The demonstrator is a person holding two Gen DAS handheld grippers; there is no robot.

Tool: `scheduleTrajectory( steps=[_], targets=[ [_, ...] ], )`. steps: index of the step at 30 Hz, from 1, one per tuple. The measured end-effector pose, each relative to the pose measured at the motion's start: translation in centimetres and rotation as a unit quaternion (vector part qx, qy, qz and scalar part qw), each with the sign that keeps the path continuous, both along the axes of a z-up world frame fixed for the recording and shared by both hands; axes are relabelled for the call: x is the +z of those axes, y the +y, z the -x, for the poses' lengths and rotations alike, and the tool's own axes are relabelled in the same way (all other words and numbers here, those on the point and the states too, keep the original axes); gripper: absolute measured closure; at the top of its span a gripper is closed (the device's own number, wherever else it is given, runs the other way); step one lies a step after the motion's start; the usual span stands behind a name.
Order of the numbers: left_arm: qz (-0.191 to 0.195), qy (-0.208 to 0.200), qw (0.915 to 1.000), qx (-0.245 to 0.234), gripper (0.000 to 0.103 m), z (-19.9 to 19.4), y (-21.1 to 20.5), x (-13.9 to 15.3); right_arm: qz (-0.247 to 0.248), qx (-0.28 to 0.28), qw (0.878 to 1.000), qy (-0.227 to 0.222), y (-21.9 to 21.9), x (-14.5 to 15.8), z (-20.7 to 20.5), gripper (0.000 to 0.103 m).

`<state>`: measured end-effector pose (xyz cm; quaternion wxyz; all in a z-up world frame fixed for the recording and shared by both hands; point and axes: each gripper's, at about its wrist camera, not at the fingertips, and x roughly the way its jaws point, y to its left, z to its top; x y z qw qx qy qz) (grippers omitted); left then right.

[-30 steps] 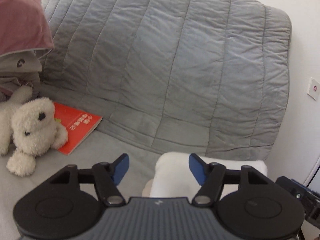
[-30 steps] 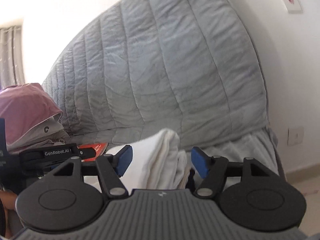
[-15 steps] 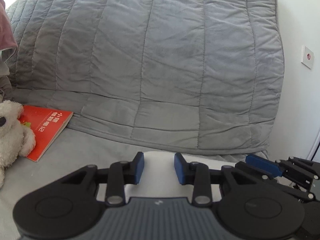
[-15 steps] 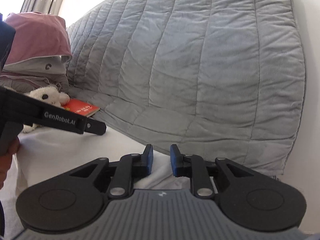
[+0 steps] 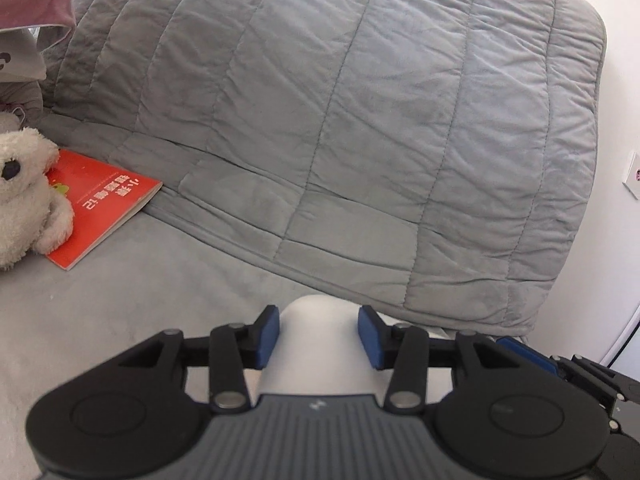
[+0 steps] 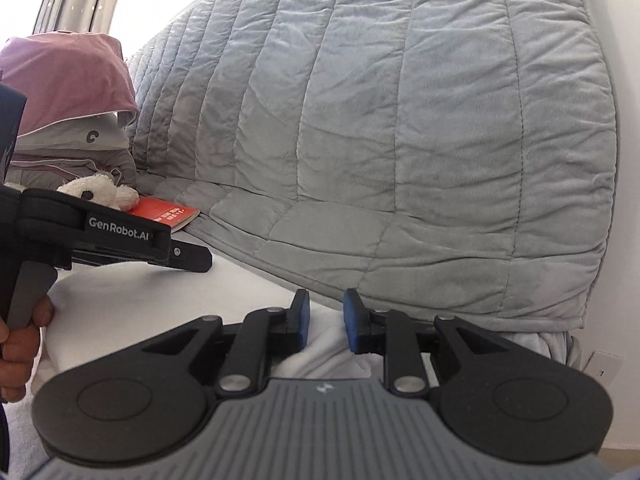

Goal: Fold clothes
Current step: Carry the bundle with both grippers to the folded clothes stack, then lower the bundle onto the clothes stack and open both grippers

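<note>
A folded white garment (image 6: 132, 300) lies on the grey bed, close to the quilt's lower edge. In the left wrist view a rounded fold of the garment (image 5: 320, 344) fills the gap of my left gripper (image 5: 319, 334). Both blue pads touch it while the jaws are opening. My right gripper (image 6: 326, 318) stands narrow, with a bunched white edge of the garment (image 6: 326, 344) pinched low between its pads. The left gripper (image 6: 196, 258) shows from the side in the right wrist view, held by a person's hand (image 6: 20, 340). The right gripper's blue fingertips (image 5: 524, 354) appear at the left view's lower right.
A grey quilted blanket (image 5: 360, 140) is heaped just behind the garment. A red book (image 5: 104, 208) and a white plush toy (image 5: 24, 196) lie to the left, under a pink and grey pile (image 6: 68, 92). White wall with a socket (image 5: 634, 176) on the right.
The right jaws went from wide apart to nearly together on the white cloth. The left jaws narrowed onto the fold, then widened a little. Both grippers sank toward the bed.
</note>
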<state>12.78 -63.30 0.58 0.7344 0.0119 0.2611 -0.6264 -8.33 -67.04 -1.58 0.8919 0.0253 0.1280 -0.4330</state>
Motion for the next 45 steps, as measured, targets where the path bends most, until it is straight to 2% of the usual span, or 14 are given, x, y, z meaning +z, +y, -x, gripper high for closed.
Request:
scheduleTrajectory(
  steps=[7, 11, 15, 18, 21, 26, 29, 31, 38, 40, 42, 44, 45],
  targets=[
    [0.022, -0.032, 0.999, 0.024, 0.059, 2.1, 4.9, 1.5, 0.022, 0.023, 0.999, -0.012, 2.4, 2.3, 1.8, 0.074],
    [0.034, -0.019, 0.9986, 0.035, 0.059, 2.9, 7.3, 0.7, 0.014, 0.04, 0.999, -0.006, 4.0, 2.1, 2.7, 0.074],
    [0.018, -0.013, 0.9988, 0.044, 0.059, 3.1, 7.9, -0.4, -0.001, 0.044, 0.999, 0.011, 4.5, 1.1, 2.6, 0.072],
    [0.006, -0.009, 0.9984, 0.055, 0.059, 3.1, 8.1, -0.1, -0.006, 0.04, 0.999, 0.017, 4.6, 0.6, 2.4, 0.072],
    [-0.003, -0.006, 0.9983, 0.059, 0.058, 3.4, 8.6, 1.0, -0.015, 0.043, 0.999, 0.013, 4.8, 1.5, 2.8, 0.072],
    [-0.047, -0.002, 0.9969, 0.063, 0.055, 4.4, 9.3, 2.7, -0.05, 0.048, 0.998, 0.006, 5.5, 3.1, 3.9, 0.071],
    [-0.07, -0.002, 0.9952, 0.068, 0.053, 5.2, 10.0, 3.4, -0.077, 0.051, 0.996, 0.008, 6.0, 3.9, 4.7, 0.066],
    [-0.094, 0.001, 0.9929, 0.073, 0.051, 5.8, 10.5, 3.8, -0.092, 0.049, 0.995, 0.012, 6.4, 4.6, 5.2, 0.059],
    [-0.168, 0.013, 0.9801, 0.104, 0.039, 8.0, 12.3, 5.4, -0.156, 0.014, 0.988, 0.01, 7.9, 6.8, 7.6, 0.046],
    [-0.183, 0.016, 0.9765, 0.113, 0.038, 8.5, 12.7, 5.7, -0.185, 0.001, 0.983, -0.006, 8.1, 7.4, 8.3, 0.036],
    [-0.2, 0.018, 0.9719, 0.122, 0.033, 9.1, 12.9, 5.8, -0.206, -0.015, 0.978, -0.014, 8.5, 7.9, 8.7, 0.029],
    [-0.216, 0.008, 0.9677, 0.13, 0.023, 9.8, 13.1, 5.8, -0.216, -0.016, 0.976, -0.016, 9.0, 8.1, 9.0, 0.028],
    [-0.224, -0.003, 0.9652, 0.134, 0.02, 10.3, 13.2, 5.7, -0.219, -0.014, 0.976, -0.013, 9.3, 8.1, 9.1, 0.022]
  ],
)
